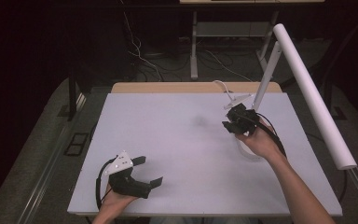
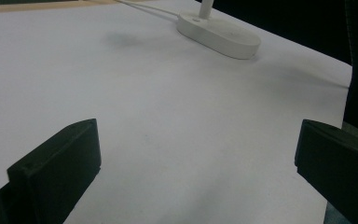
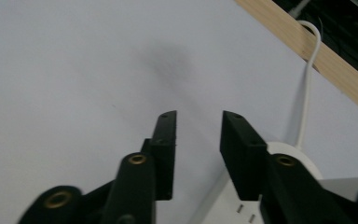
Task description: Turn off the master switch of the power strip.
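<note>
Judging by its build, the desk lamp [image 1: 279, 79] is the thing to handle with care: a white oval base [image 2: 219, 33] sitting on the far right of the table [image 1: 168, 154], a thin upright stem, and a long tube head slanting out over the right edge. I'd expect it to be light and top-heavy, with smooth, slippery plastic (a push high on the stem would likely tip it). My right gripper [image 3: 198, 126] hovers just above the base, its jaws partly apart with nothing between them. My left gripper [image 1: 147, 170] rests near the front left, well apart from the lamp, jaws wide and empty. I'd grip the stem low, near the base, or pin the base flat.
</note>
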